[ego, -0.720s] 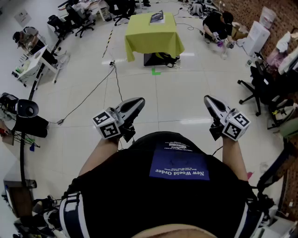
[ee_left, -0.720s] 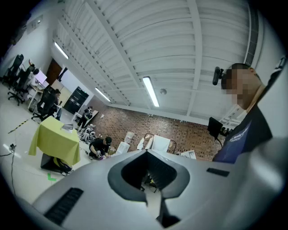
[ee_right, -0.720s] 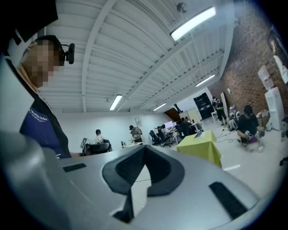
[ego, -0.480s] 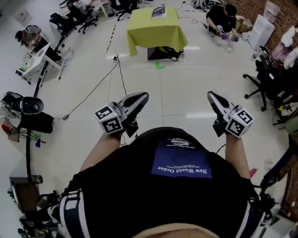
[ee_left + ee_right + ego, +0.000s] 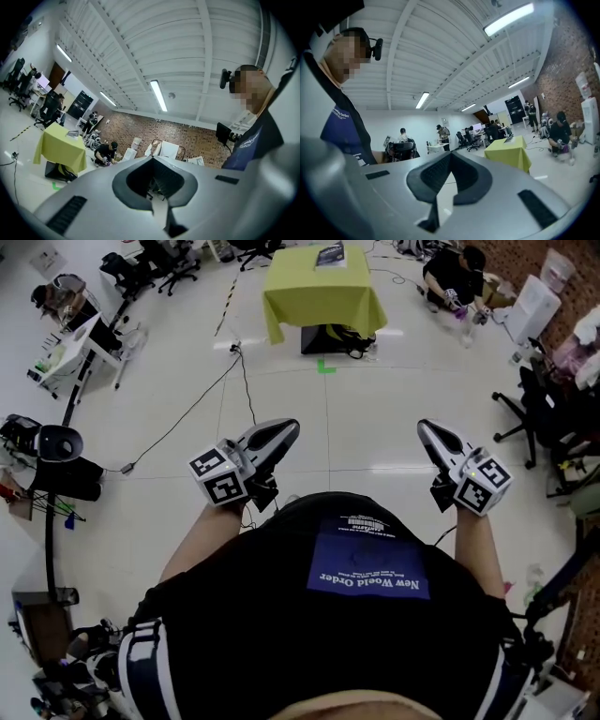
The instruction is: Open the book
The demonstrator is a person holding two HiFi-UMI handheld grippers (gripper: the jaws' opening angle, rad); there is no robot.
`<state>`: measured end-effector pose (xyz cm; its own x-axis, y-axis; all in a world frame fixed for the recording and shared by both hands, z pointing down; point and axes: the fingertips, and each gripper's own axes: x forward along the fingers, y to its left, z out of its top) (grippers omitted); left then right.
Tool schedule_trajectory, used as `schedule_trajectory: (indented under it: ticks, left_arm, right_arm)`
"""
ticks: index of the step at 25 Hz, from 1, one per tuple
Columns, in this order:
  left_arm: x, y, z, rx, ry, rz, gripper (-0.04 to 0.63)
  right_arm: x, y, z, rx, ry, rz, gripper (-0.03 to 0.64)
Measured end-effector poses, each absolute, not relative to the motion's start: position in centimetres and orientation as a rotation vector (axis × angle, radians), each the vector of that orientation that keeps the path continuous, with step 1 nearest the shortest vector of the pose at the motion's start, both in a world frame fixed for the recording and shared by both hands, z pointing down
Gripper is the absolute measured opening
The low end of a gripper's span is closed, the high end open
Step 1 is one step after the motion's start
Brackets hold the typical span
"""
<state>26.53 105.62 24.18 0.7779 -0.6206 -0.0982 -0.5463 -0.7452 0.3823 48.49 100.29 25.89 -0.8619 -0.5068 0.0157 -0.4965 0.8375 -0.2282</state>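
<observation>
The book [image 5: 330, 254] lies shut, dark-covered, on a small table draped in a yellow cloth [image 5: 323, 296], far ahead across the floor. It also shows in the left gripper view as the book [image 5: 72, 133] on the yellow table [image 5: 58, 150], and in the right gripper view on the yellow table [image 5: 508, 152]. My left gripper [image 5: 289, 429] and right gripper [image 5: 424, 429] are held out level before my chest, far from the table. Both are shut with nothing in them; the left gripper [image 5: 153, 159] and right gripper [image 5: 452, 152] show their tips together.
A black cable [image 5: 187, 418] runs over the white floor toward the table, and a green tape mark [image 5: 325, 367] lies before it. A person [image 5: 455, 277] crouches right of the table. Office chairs [image 5: 539, 418] stand at right; desks and a stand [image 5: 47, 446] at left.
The yellow table has shifted up and slightly right in the head view and looks a little larger. Both grippers stay shut in the same pose before my chest.
</observation>
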Motion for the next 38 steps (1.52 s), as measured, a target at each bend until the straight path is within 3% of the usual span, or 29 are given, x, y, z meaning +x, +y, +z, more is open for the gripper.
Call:
schedule_trajectory:
  ticks: [18, 29, 38]
  left_arm:
    - [0.6, 91.4, 23.2, 2.643, -0.909, -0.368, 0.002]
    - [-4.4, 84.4, 25.0, 2.549, -0.979, -0.395, 0.002]
    - [-1.2, 73.6, 23.4, 2.531, -1.148, -0.434, 0.002]
  right_arm:
    - [23.5, 86.0, 22.5, -0.884, 3.029, -0.267, -0.012]
    - [17.7, 76.6, 22.8, -0.796, 3.088, -0.301, -0.012]
    - [20.3, 63.3, 23.3, -0.616, 3.142, -0.223, -0.012]
